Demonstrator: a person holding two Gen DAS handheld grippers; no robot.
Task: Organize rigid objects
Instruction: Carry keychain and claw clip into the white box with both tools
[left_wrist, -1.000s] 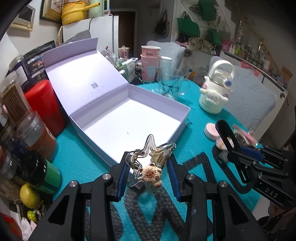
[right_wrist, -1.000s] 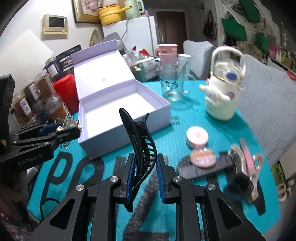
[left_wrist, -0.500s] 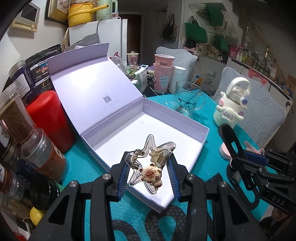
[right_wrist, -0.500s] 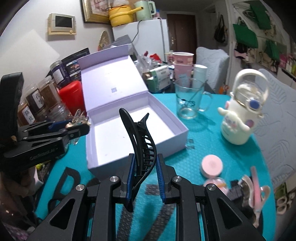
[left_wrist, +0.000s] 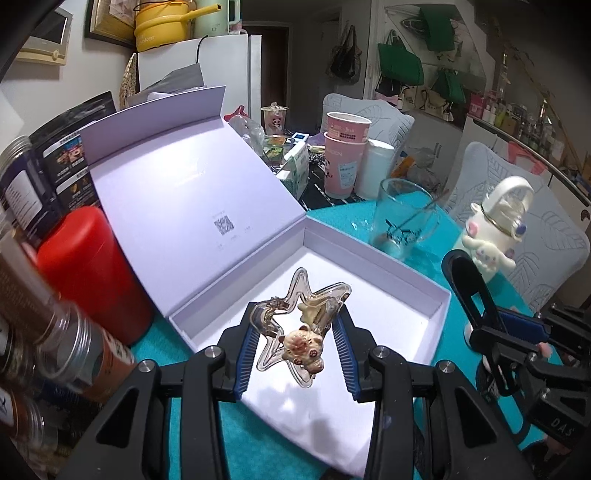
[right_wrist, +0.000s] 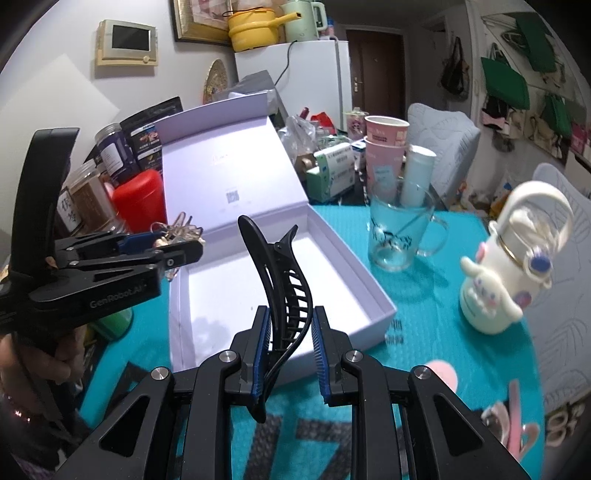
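Teal matting covers the worktop (left_wrist: 447, 229), which sits in a crowded room with a white fridge and green bags hung on the far wall. Along its left edge stand spice jars (left_wrist: 74, 354) and a red canister (left_wrist: 88, 273), the canister just beside an open white box (left_wrist: 369, 258) whose lid leans back toward them. Above the box's empty floor, the left hand-held gripper (left_wrist: 295, 350) is clamped on a clear star-shaped hair clip (left_wrist: 299, 295) that carries a small bear charm (left_wrist: 303, 349); the clip is held off the box bottom. Right of it, the right hand-held gripper (right_wrist: 288, 354) pinches a black claw hair clip (right_wrist: 280, 280) that stands upright between its blue pads, over the near edge of the same box. Further right on the matting are a glass mug (right_wrist: 399, 236) with a spoon in it, stacked pink paper cups (right_wrist: 384, 144) behind it, and a white cartoon-dog bottle (right_wrist: 506, 280). Near the right corner lie a pink round compact (right_wrist: 441, 373) and a pink clip (right_wrist: 517, 417).
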